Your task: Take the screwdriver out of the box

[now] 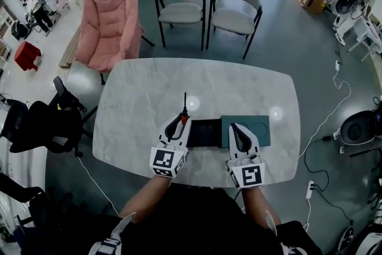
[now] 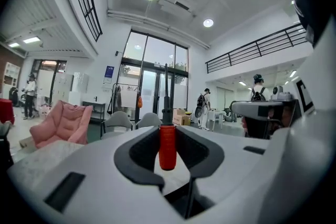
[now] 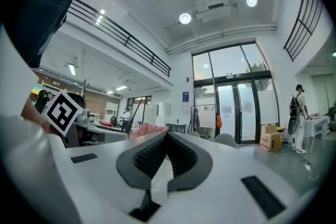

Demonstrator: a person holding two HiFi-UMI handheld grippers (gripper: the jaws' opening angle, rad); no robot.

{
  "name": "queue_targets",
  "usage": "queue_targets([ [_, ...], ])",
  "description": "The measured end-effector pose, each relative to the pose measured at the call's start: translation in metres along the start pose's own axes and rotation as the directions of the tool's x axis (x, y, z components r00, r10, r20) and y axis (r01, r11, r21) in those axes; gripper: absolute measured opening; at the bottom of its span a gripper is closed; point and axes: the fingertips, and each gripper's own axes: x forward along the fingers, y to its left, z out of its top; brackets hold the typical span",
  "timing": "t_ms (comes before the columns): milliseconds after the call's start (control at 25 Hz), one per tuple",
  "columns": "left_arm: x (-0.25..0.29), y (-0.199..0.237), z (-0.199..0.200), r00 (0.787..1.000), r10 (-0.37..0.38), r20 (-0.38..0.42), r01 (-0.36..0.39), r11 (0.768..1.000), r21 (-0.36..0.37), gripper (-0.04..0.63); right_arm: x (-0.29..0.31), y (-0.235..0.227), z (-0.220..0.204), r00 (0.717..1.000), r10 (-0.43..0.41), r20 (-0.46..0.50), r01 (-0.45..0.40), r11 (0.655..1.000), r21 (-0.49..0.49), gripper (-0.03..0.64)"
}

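Left gripper [image 1: 181, 121] clenched on screwdriver [image 1: 184, 108], right gripper [image 1: 234, 127] closed empty, box [image 1: 206, 133] open

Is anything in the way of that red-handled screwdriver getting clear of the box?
Nothing visible is. The left gripper is shut on the screwdriver by its red handle, holding it at the left edge of the open box. The right gripper, shut and empty, sits over the teal lid, apart from it.
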Motion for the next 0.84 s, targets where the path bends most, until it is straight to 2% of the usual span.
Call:
queue_targets([
  [160, -0.0025, -0.0014, 0.0038, 1.0, -0.006, 0.027, 0.006, 1.0, 0.007, 0.097, -0.001, -0.0007, -0.0026, 1.0, -0.003, -0.026, 0.003, 1.0, 0.004, 0.021],
  [360, -0.0054, -0.0034, 0.0088, 0.999, -0.009, 0.042, 0.009, 1.0, 0.015, 0.097, -0.0001, -0.0018, 0.0043, 1.0, -0.01, 0.005, 0.01, 1.0, 0.005, 0.021],
  [840, -0.0095, -0.0051, 0.0067, 0.999, -0.026, 0.036, 0.025, 0.999, 0.031, 0.097, 0.0035, 0.0027, 0.0023, 1.0, -0.016, -0.009, 0.016, 1.0, 0.0, 0.023],
])
